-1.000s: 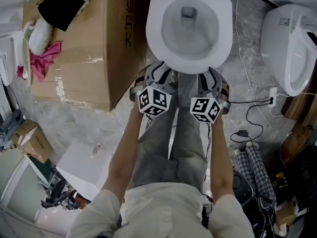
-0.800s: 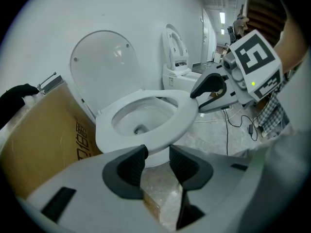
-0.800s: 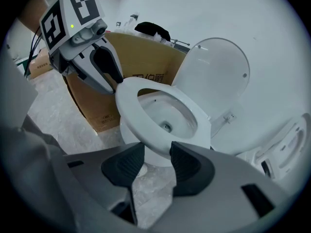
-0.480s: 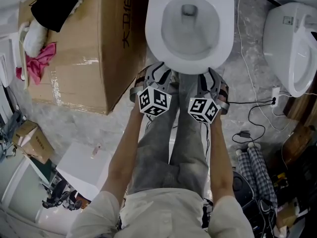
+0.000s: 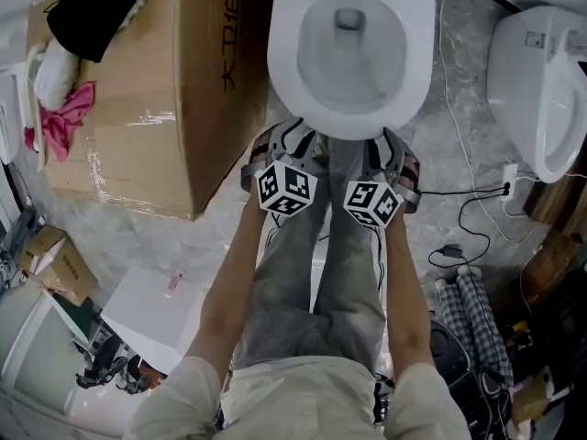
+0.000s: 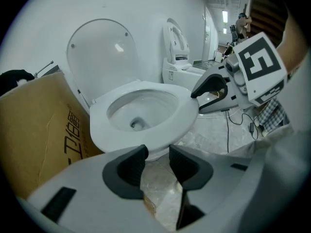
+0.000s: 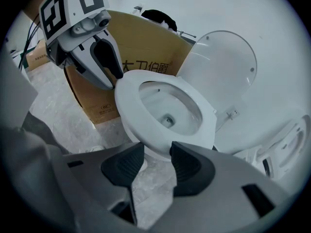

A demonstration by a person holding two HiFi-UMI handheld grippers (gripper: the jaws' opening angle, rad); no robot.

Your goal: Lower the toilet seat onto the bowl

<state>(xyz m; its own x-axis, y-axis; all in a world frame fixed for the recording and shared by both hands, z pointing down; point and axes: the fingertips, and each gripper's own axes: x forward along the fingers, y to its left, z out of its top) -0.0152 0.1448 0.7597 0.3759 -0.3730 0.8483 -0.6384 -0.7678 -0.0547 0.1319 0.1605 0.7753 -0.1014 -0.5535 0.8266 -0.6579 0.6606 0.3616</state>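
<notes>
The white toilet seat [image 5: 419,62] lies flat on the bowl, and its ring [image 6: 181,114] shows level in the left gripper view. The lid [image 6: 99,57] stands upright behind it, also seen as the lid [image 7: 221,67] in the right gripper view. My left gripper [image 5: 292,141] hovers just short of the bowl's front left rim. Its jaws [image 6: 156,161] are open a little with only floor between them. My right gripper [image 5: 390,149] sits at the front right, apart from the seat [image 7: 126,98]. The right gripper [image 7: 156,159] is open and holds nothing.
A large cardboard box [image 5: 174,90] stands close on the toilet's left, with a pink cloth [image 5: 60,122] on top. A second toilet [image 5: 541,90] stands at the right, with cables [image 5: 477,209] and a plug on the floor. The person's legs are below the grippers.
The head view has drifted slightly, so the box sits a little further left. Both grippers stay in front of the bowl; the right one has edged a little left.
</notes>
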